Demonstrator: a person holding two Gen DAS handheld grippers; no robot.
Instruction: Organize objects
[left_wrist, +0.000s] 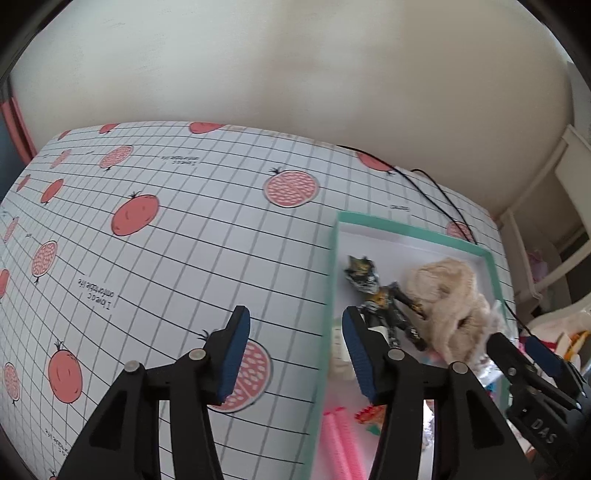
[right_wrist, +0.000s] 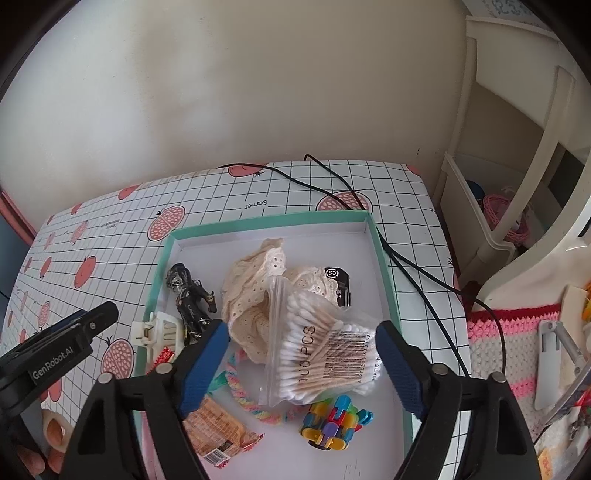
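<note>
Within a shallow teal-rimmed box (right_wrist: 384, 266) set on a table (right_wrist: 406, 192) covered in a grid-and-fruit patterned cloth, a mixed lot of small articles is observed. A clear zip bag of cotton swabs (right_wrist: 314, 354) is found near the middle of the box, lying partly over a cream lace cloth (right_wrist: 251, 295). A dark figurine (right_wrist: 190, 299) lies toward the box's left wall, with a white hair clip (right_wrist: 159, 332) just beside it at the rim. A multicoloured block toy (right_wrist: 332, 421), a braided pastel cord (right_wrist: 247, 398), an orange snack packet (right_wrist: 218, 432) and a small black packet (right_wrist: 340, 284) are also noted inside. The right gripper (right_wrist: 301, 363) is held over the swab bag with its fingers spread wide and nothing between them. The left gripper (left_wrist: 295, 354) is seen at the box's left edge, fingers likewise wide and empty, one finger over the bare table and the other over the box interior. The swab bag is judged light, soft and slippery, its film liable to crumple and slide; a hold across the packed middle of the swabs is judged firmer than one at the loose zip end. The lace cloth is judged limp and likely to drag along if caught. The figurine is judged rigid, best taken at the torso, its thin limbs possibly fragile.
</note>
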